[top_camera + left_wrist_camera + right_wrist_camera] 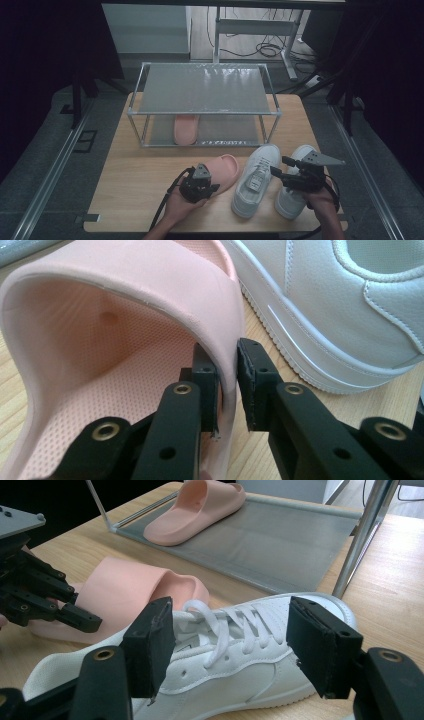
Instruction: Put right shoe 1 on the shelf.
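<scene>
Pink foam slide [223, 171] lies on the desk [135, 185] near the front, left of the two white sneakers [256, 179], and the left tool [227, 385] has its jaws pinched on the strap's side wall, one pad inside and one outside, a grip that looks meant for lifting it by the upper. Its twin, the other pink slide [185, 129], already sits on the lower shelf of the metal rack [205, 114] at the far side, so this one probably goes beside it. The right tool [231, 645] hangs wide open over the nearer sneaker's laces, touching nothing. The held slide's toe is cut off in the left gripper view, and the rack's top shelf covers part of the shelved slide
</scene>
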`<state>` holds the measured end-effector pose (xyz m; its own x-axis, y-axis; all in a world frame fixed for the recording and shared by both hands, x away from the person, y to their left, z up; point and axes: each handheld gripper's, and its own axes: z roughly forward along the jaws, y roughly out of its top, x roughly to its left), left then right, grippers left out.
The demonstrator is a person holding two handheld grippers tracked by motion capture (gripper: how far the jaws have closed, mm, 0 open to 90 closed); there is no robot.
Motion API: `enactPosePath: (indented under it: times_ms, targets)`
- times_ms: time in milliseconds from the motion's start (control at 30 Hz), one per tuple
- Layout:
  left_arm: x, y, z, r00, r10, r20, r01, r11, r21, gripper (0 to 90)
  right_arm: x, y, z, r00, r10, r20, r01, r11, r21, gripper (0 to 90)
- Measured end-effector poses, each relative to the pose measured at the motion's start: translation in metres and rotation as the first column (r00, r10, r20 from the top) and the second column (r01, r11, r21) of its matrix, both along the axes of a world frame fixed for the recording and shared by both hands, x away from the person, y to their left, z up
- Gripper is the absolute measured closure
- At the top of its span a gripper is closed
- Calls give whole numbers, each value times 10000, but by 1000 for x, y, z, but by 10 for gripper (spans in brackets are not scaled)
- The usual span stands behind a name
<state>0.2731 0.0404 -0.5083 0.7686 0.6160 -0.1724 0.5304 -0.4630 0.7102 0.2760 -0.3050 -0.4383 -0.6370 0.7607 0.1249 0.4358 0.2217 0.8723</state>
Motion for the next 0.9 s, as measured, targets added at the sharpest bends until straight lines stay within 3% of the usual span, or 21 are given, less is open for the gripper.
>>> enactPosePath:
  times_ms: [467, 733, 867, 900]
  targets:
    - [8, 6, 17, 9960, 777, 446, -767, 9968, -245, 810, -1, -1, 1, 10000, -71, 28, 71, 10000, 28, 356]
    - [31, -5, 21, 9940, 968, 509, -965, 9953, -88, 802, -1, -1, 0, 10000, -68, 12, 68, 10000, 31, 356]
    - [55, -13, 23, 9903, 1261, 585, -1264, 9920, 23, 805, 0, -1, 0, 10000, -79, 0, 79, 10000, 47, 356]
    - [55, -13, 23, 9903, 1261, 585, -1264, 9920, 23, 806, 0, -1, 0, 10000, -79, 0, 79, 10000, 47, 356]
